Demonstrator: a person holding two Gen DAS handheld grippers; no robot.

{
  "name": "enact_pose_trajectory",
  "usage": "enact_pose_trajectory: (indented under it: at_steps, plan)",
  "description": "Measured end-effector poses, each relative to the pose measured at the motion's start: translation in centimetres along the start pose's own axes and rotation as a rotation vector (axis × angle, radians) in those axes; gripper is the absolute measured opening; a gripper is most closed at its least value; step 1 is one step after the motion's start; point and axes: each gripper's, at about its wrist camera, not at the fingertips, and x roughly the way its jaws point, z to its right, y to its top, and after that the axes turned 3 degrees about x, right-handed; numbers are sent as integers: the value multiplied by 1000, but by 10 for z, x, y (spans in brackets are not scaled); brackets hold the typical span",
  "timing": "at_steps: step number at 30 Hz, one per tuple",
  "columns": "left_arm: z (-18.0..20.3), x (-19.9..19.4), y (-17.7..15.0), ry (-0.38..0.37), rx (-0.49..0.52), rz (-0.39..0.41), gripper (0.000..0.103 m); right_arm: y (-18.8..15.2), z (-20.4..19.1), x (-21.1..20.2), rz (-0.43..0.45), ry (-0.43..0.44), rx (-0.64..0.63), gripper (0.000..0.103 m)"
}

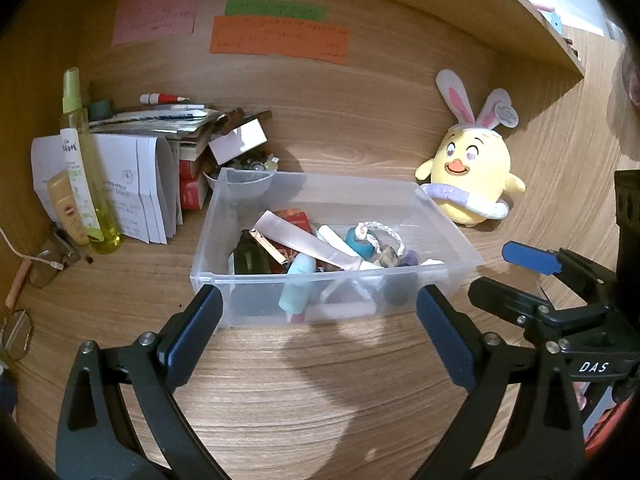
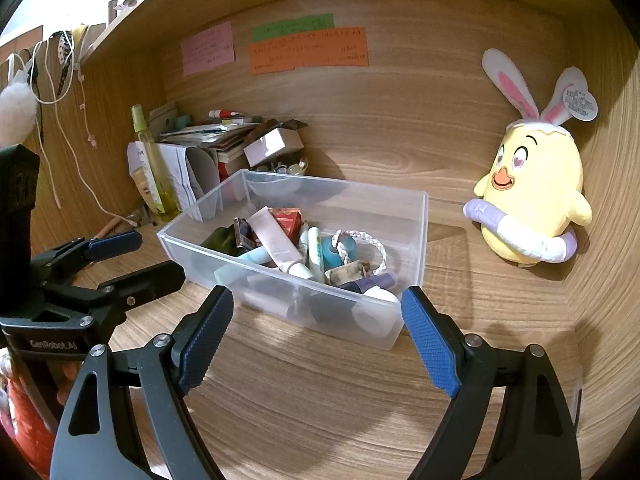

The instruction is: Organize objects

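2 hand-held grippers face a wooden desk alcove (image 1: 360, 380), both empty. Far left, 1 tall yellow-green spray bottle (image 1: 82, 168) stands upright just beside 1 short beige tube (image 1: 66, 208), in front of folded white papers (image 1: 132, 184) and a slumped pile of books and leaflets (image 1: 176, 120); the pile's count cannot be told. 3 paper notes hang on the back wall: 1 pink (image 1: 154, 14), 1 green (image 1: 276, 7), 1 orange (image 1: 280, 40).

The left gripper (image 1: 320, 344) has its jaws spread wide and hovers just short of the near wall of the 1 clear rectangular plastic bin (image 1: 460, 248), which sits mid-desk. The bin holds a loose heap: 1 pale pink squeeze tube (image 1: 296, 240), 1 dark green bottle (image 1: 250, 258), 1 red carton (image 1: 294, 216), 1 white braided cord (image 1: 384, 232), 1 blue tape roll (image 2: 338, 248), plus smaller pieces too overlapped to count. The bin should be light yet loaded, with thin, smooth walls that likely flex; a pinch on the rim near a corner looks the firmer hold, and tilting would shift the contents.

The right gripper (image 2: 318, 336) is likewise wide open near the bin's front right corner. Far right, 1 soft yellow chick plush with rabbit ears (image 2: 532, 192) leans against the back wall, well apart from the bin; it would compress readily under the pads.
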Motion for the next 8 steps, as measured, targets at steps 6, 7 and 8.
enact_pose_trajectory:
  at_steps: [6,7,8]
  plan:
    - [1,0,-2,9,7,5,99,-1,2,3,-11,4,7,84]
    - [2,1,-2,7,8,3,99,-1,2,4,-13,4,9,84]
    - [2,1,-2,3,12,-1,99,-1,2,4,-15,4,10,84]
